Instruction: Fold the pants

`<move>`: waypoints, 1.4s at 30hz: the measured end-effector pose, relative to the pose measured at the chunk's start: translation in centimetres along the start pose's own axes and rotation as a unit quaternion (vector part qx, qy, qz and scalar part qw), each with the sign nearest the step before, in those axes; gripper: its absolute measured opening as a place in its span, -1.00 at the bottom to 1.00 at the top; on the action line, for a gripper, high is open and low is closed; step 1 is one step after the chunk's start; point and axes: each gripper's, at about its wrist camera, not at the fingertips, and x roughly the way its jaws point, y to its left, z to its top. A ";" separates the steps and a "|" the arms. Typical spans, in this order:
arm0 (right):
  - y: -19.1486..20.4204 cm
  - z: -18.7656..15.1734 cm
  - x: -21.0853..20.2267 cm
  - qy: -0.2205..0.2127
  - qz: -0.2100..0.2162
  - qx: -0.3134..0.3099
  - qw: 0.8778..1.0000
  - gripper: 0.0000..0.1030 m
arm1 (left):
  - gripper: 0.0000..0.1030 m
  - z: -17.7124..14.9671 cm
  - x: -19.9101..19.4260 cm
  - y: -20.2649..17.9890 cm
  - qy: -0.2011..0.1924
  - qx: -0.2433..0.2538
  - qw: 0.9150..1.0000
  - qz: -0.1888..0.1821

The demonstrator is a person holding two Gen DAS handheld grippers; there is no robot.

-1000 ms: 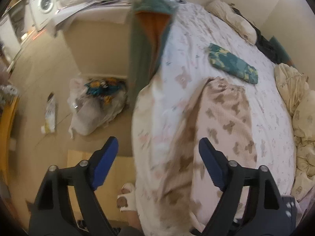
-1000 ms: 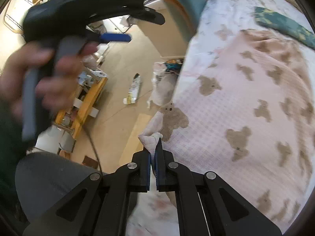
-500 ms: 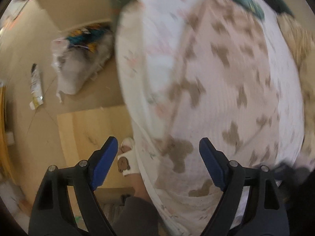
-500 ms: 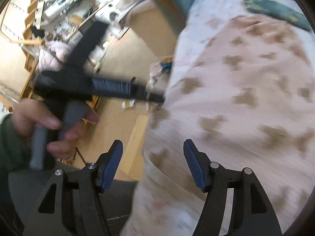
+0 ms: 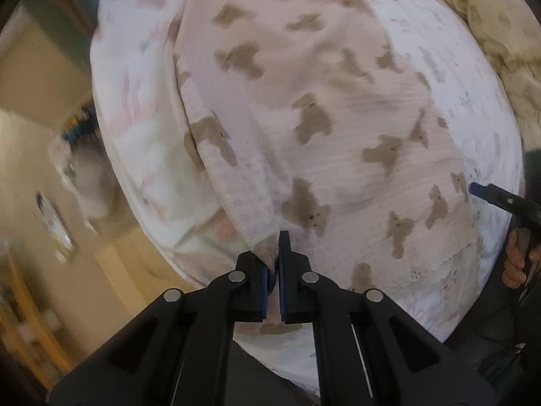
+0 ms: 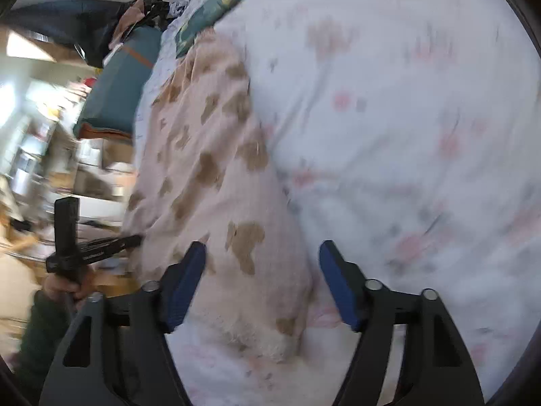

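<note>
Now left claw (image 5: 274,264) pinches pants (image 5: 304,101) corner.

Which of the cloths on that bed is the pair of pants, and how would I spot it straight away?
Start at the bed, covered by a white sheet with faint pink prints. Lying flat on it, near the edge, are the pants: pale pink with large brown teddy bears. Those bold bears and a lace hem distinguish them from the sheet; the left gripper pinches one corner.

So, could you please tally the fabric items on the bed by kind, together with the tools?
Bear-print pants: 1
Teal patterned folded cloth: 1
Cream crumpled blanket: 1
Tools: 2, the left tool pinching the pants' corner, the right tool opening over them, gripping nothing
Total: 5
</note>
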 end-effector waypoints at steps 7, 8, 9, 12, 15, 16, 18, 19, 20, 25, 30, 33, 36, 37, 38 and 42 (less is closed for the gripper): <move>1.9 -2.6 2.8 0.052 -0.016 -0.075 0.996 -0.68 | -0.96 -0.7 1.4 -1.8 0.032 0.034 0.993 0.110; 2.4 -2.5 3.2 0.062 -0.001 -0.080 0.995 -0.96 | -0.96 -0.7 1.1 -1.9 0.029 0.032 0.992 0.116; 2.9 -2.7 3.3 0.067 0.009 -0.084 0.994 -0.97 | -0.96 -0.6 0.4 -1.8 0.022 0.026 0.993 0.117; 5.5 -2.5 0.6 0.028 0.038 -0.127 0.991 -0.98 | -0.96 -0.5 -2.6 -2.9 -0.016 -0.003 0.995 0.099; 6.9 -1.8 -4.4 -0.019 0.079 -0.128 0.988 -0.98 | -0.97 -1.0 -7.8 -3.8 -0.084 -0.027 0.994 0.070; 7.2 -1.6 -5.7 -0.031 0.086 -0.129 0.987 -0.98 | -0.97 -1.1 -9.5 -4.0 -0.107 -0.040 0.992 0.056; 8.2 -1.2 -10.4 -0.065 0.103 -0.141 0.983 -0.98 | -0.97 -1.7 -14.2 -4.7 -0.168 -0.066 0.983 0.023; 8.8 -1.2 -12.6 -0.082 0.110 -0.150 0.979 -0.98 | -0.97 -2.0 -16.4 -5.1 -0.190 -0.079 0.979 0.008; 9.5 -1.1 -15.0 -0.098 0.115 -0.158 0.976 -0.98 | -0.97 -2.0 -18.0 -4.9 -0.206 -0.085 0.975 -0.006; 14.3 -0.1 -26.2 -0.181 0.146 -0.195 0.953 -0.98 | -0.97 -3.4 -28.4 -8.5 -0.310 -0.092 0.943 -0.082; 18.4 1.6 -34.9 -0.246 0.156 -0.200 0.936 -0.98 | -0.97 -3.3 -36.1 -11.1 -0.396 -0.090 0.906 -0.122; 20.5 3.2 -37.0 -0.261 0.135 -0.205 0.934 -0.98 | -0.97 -1.9 -37.7 -11.1 -0.423 -0.094 0.893 -0.120; 22.0 5.5 -36.9 -0.257 0.112 -0.198 0.939 -0.98 | -0.97 0.3 -37.6 -10.7 -0.419 -0.113 0.893 -0.120; 22.7 6.7 -36.3 -0.254 0.098 -0.200 0.941 -0.98 | -0.97 1.2 -37.3 -10.6 -0.421 -0.118 0.893 -0.110; 23.0 7.8 -35.9 -0.251 0.079 -0.198 0.944 -0.98 | -0.97 1.8 -37.2 -10.5 -0.425 -0.125 0.891 -0.100; 24.4 11.3 -34.4 -0.250 0.065 -0.202 0.945 -0.98 | -0.97 4.1 -37.2 -10.1 -0.453 -0.125 0.879 -0.076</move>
